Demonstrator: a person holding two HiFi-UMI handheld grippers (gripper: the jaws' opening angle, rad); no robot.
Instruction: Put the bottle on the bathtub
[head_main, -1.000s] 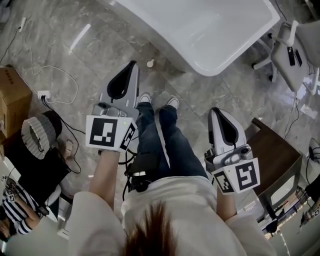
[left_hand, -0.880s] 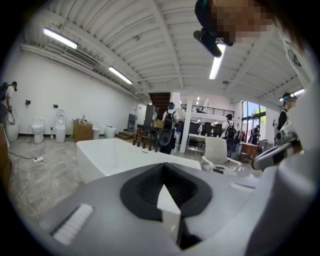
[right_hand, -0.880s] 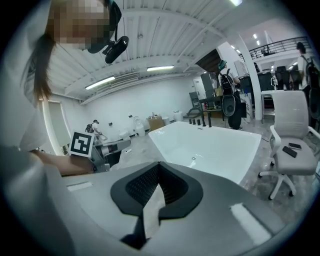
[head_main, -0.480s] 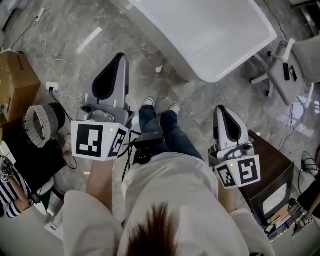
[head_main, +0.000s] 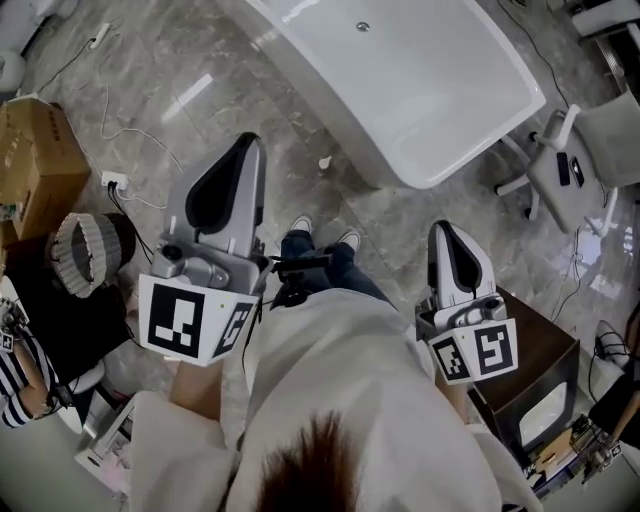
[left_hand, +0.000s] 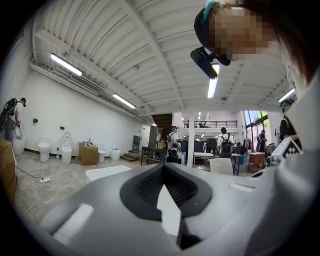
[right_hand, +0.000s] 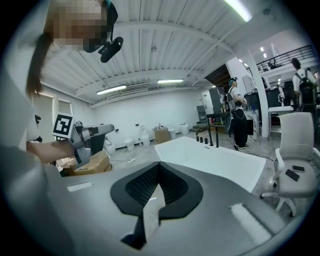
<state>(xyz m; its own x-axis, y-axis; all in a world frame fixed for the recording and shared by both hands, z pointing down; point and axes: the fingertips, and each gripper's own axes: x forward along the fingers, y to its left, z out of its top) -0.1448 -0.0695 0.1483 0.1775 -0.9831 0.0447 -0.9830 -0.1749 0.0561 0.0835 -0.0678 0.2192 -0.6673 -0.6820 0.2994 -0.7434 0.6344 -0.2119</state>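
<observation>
Left claw (head_main: 248, 142) shut tight, nothing in it. Right claw (head_main: 445, 226) shut too, also empty. Big white tub (head_main: 420, 100) up at 1 o'clock in the head view. No sure bottle anywhere; only a tiny white thing (head_main: 324, 161) on the floor at 12 o'clock, just beside the tub, too small to tell. Could go wrong by reaching with shut claws and knocking it over or rolling it under the tub. Could also slide off the smooth tub edge if set down crooked. Better to open wide first and go down slow.
</observation>
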